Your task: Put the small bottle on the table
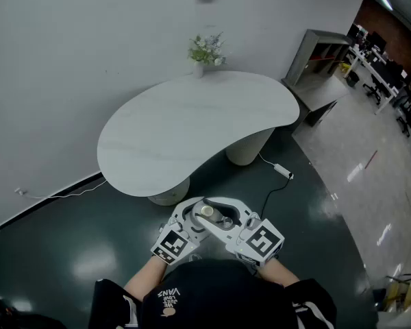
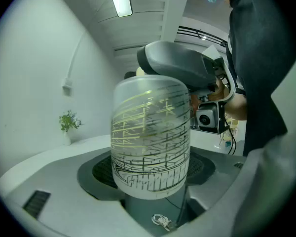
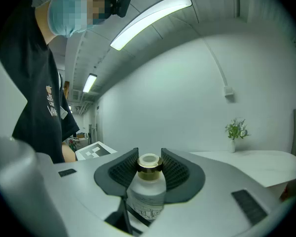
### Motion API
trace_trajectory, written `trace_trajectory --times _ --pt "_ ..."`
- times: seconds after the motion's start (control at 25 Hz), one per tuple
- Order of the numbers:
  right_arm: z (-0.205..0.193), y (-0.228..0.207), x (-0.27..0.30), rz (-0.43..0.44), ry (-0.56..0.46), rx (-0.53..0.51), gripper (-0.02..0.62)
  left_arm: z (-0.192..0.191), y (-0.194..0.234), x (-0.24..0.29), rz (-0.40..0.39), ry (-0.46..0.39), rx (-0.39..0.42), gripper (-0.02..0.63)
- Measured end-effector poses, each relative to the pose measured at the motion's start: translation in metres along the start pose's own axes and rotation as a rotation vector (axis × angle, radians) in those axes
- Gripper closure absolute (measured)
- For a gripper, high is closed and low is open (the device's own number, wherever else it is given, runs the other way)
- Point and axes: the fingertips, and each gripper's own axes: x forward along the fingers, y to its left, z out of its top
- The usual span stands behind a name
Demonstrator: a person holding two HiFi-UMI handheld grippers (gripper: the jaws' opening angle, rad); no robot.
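Right fingers [image 3: 175, 169]: clamped on the gold collar [image 3: 149, 166] of the small bottle [image 3: 147, 191].
Left fingers [image 2: 101, 169]: spread wide either side of the bottle's body, with no clear press on it.
Bottle: frosted and upright, its mouth open; contents cannot be told.
Left gripper view only: gold and black line pattern on the body.
Right gripper view only: neck and mouth.
Head view only: both grippers meet close to the person, above dark floor [image 1: 75, 252], apart from the pale counter [image 1: 192, 125] carrying a plant [image 1: 205, 50].
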Motion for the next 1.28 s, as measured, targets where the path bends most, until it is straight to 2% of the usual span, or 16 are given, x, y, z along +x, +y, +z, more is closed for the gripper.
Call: trace_trajectory --times 0.16,0.44,0.96,1.28 --pt "-0.001 -0.012 -0.004 0.011 -0.008 -0.003 0.433 0.001 0.003 0.012 0.01 -0.001 -0.004 0.244" --pt "-0.001 -0.068 0.003 0.038 -0.013 0.035 0.433 0.004 0.04 0.051 0.035 0.0 -0.014 0.244" --pt "0.01 -0.229 0.003 0.134 0.008 0.031 0.433 0.03 0.136 0.183 0.13 -0.018 -0.037 0.244" --pt "0.014 -0.294 0.009 0.212 0.037 0.013 0.433 0.039 0.181 0.235 0.213 -0.03 -0.063 0.244"
